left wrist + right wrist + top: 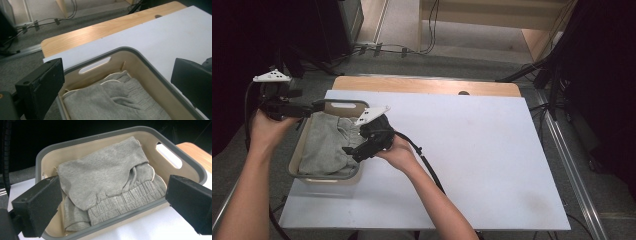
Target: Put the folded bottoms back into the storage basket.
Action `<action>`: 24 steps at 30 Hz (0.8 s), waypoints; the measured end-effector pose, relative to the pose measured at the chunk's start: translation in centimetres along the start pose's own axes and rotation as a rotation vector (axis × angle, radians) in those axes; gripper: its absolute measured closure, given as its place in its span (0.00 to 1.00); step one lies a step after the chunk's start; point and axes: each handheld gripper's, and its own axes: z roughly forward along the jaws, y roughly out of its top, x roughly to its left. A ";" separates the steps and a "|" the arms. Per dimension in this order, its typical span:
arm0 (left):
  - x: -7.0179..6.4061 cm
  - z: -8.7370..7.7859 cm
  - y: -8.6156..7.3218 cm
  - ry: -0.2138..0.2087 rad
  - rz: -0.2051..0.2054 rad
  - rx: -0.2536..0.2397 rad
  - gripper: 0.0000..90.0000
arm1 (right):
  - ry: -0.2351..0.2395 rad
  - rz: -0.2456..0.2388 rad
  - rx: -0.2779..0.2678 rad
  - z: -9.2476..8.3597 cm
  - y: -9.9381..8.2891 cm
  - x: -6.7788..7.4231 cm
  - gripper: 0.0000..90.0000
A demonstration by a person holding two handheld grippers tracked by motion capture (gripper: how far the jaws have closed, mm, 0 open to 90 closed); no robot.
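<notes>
Left gripper [314,106] hovers at the bin's [294,159] far-left corner, jaws spread wide, nothing between them. Bin sits at the left edge of the white table [472,160]. Grey cloth [326,145] lies folded inside it, elastic waistband toward the right wall. Right gripper [351,152] sits over the bin's right rim, jaws also wide apart, empty, just beside the cloth.

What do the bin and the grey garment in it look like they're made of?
Bin: likely moulded plastic, smooth matte beige walls, grey rim, cut-out handle.
Grey garment: soft knit fabric, probably cotton jersey or fleece; heathered surface, gathered ribbed band, limp folds.
</notes>
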 end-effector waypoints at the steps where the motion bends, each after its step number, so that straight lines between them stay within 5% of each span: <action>1: -0.2 0.0 0.0 0.002 0.003 0.000 0.00 | 0.000 0.000 0.000 -0.1 0.0 0.1 0.00; 12: -1.7 -0.2 0.2 -0.045 0.032 -0.026 0.00 | 0.067 0.059 -0.038 -1.4 -0.1 -0.5 0.00; 24: -4.3 0.2 0.4 -0.108 0.091 -0.033 0.00 | 0.037 0.049 -0.057 -3.1 -1.1 -0.7 0.00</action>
